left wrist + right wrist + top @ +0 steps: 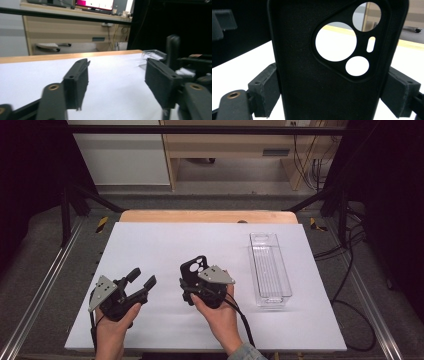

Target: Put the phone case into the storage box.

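Now right hand-held gripper [332, 100] clamps unbranded phone case [317, 75].

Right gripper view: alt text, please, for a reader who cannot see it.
A black phone case with camera cutouts stands upright, gripped at both sides by the right gripper, whose fingers press its edges. The white table lies behind.

A matte black phone case with round camera cut-outs [312, 75], a clear ribbed plastic tray [270, 270] and a plain white tabletop sheet [165, 245] on a light wood table edge [205, 216].
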A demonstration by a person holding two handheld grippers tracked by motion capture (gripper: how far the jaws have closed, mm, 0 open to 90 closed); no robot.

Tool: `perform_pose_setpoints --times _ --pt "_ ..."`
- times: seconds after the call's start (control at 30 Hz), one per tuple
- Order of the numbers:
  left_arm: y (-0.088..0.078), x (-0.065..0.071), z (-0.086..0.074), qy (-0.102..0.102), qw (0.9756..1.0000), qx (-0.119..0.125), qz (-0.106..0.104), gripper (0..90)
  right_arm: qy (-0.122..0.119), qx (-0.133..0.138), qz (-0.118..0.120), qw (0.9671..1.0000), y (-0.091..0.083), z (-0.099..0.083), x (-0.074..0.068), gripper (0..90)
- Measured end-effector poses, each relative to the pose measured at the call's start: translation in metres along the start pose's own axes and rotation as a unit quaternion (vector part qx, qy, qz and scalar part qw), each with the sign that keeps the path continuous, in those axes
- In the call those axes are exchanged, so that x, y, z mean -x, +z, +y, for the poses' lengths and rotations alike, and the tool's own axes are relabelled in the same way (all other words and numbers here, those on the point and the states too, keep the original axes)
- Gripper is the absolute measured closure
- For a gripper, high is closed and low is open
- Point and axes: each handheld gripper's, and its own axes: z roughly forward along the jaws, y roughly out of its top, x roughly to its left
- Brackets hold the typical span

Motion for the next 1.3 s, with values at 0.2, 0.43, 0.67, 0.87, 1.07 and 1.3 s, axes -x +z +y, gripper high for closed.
perform_pose_setpoints --times 0.2,0.43,0.67,0.87,1.07,1.3 --pt "0.003 -0.012 -0.009 0.012 0.9995 -0.017 0.022 12.7 0.009 0.007 -0.007 0.9999 -0.003 0.001 0.010 14.5" --pt "-0.008 -0.030 -0.016 0.032 0.9985 -0.015 0.041 6.5 0.018 0.015 -0.017 0.9996 -0.008 0.005 0.020 14.4" --pt "-0.017 -0.042 -0.027 0.043 0.9975 -0.015 0.054 5.0 0.022 0.019 -0.026 0.9992 -0.011 0.005 0.027 14.3" --pt "-0.014 -0.048 -0.031 0.041 0.9974 -0.019 0.057 5.0 0.022 0.023 -0.027 0.9991 -0.011 0.006 0.028 14.2" --pt "-0.014 -0.053 -0.033 0.031 0.9974 -0.020 0.062 4.7 0.020 0.023 -0.025 0.9992 -0.011 0.006 0.029 14.1" --pt "-0.014 -0.054 -0.033 0.031 0.9975 -0.018 0.061 4.3 0.017 0.024 -0.025 0.9992 -0.012 0.006 0.031 14.1"
